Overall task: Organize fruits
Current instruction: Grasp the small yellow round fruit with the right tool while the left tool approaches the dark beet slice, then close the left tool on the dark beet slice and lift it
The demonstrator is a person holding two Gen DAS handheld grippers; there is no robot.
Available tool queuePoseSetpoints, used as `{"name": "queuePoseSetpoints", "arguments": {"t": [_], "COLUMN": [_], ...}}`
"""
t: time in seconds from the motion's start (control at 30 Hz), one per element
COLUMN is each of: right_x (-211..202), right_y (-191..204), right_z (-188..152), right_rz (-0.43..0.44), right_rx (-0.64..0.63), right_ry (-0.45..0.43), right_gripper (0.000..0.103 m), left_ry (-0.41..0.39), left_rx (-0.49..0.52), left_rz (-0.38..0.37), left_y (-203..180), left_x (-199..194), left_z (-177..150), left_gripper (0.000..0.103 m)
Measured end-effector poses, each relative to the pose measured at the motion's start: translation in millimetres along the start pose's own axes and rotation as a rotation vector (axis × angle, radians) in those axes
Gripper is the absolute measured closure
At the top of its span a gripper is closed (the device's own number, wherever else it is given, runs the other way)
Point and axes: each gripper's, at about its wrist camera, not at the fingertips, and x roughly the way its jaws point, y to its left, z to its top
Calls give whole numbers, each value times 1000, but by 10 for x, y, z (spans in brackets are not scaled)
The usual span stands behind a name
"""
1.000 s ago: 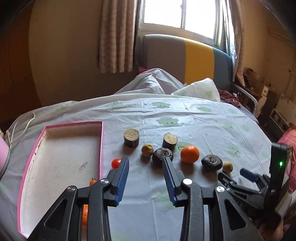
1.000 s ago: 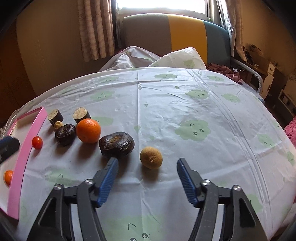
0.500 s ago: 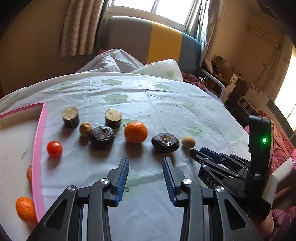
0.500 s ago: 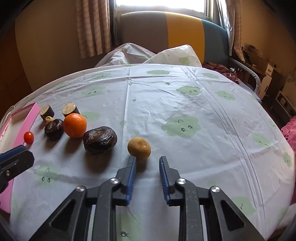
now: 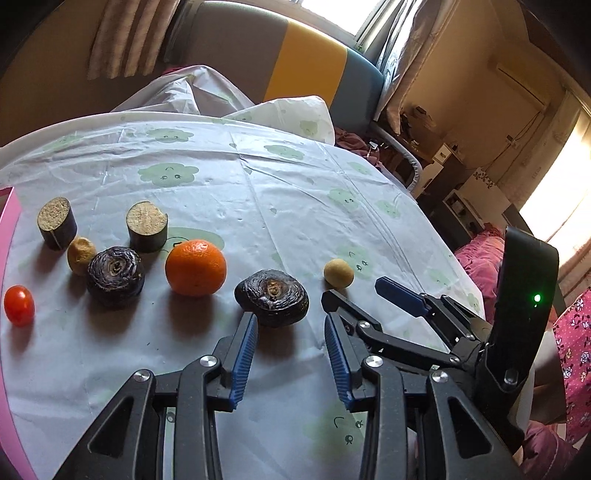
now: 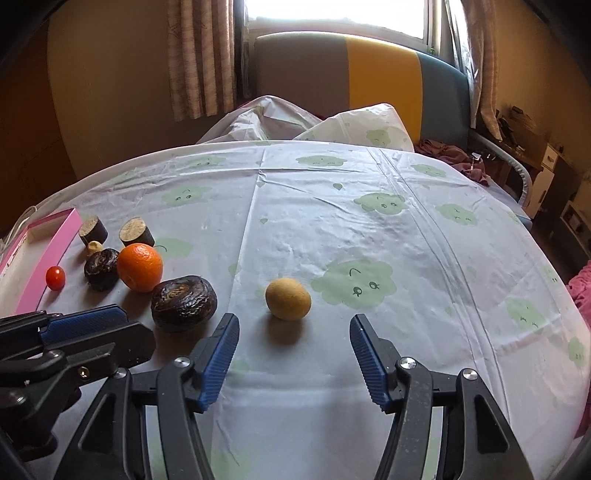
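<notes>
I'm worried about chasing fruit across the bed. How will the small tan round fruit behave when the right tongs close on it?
The small tan fruit looks nearly spherical, so it may roll if nudged off-centre. Its matte skin probably grips the ribbed pads. The right tongs are open wide enough to straddle it.

A home bedroom. A bed under a white sheet printed with green clouds fills the middle, with a pillow at 12 o'clock against a grey, yellow and teal headboard. Beige curtains hang at 11 o'clock beside a bright window. Cluttered cabinets stand at 2 o'clock, and pink floral bedding lies at 3 o'clock.
</notes>
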Motion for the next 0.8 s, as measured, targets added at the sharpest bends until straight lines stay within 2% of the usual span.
{"name": "queuePoseSetpoints", "arguments": {"t": [0.17,0.4,0.43,0.5,0.53,0.67,0.8], "right_x": [81,239,260,287,295,242,164], "right_y": [-6,-145,-140,-128,-127,-183,-291], "right_z": [89,234,245,240,225,170,91], "right_rz": [-7,8,10,13,4,3,4], "right_rx": [-40,-2,-10,-16,-17,13,69], "right_ry": [-2,17,23,38,45,46,57], "right_gripper": [40,40,42,61,75,75,75], "left_ry": [7,39,41,38,38,34,41], "left_rx": [-45,-48,-52,-57,-58,-37,-61], "left_rz": [-18,0,0,10,8,27,44], "left_y": [80,85,93,108,109,59,59], "left_x": [71,203,217,238,248,289,345], "left_z": [51,36,39,48,53,69,86], "left_gripper": [65,64,64,63,63,61,58]}}
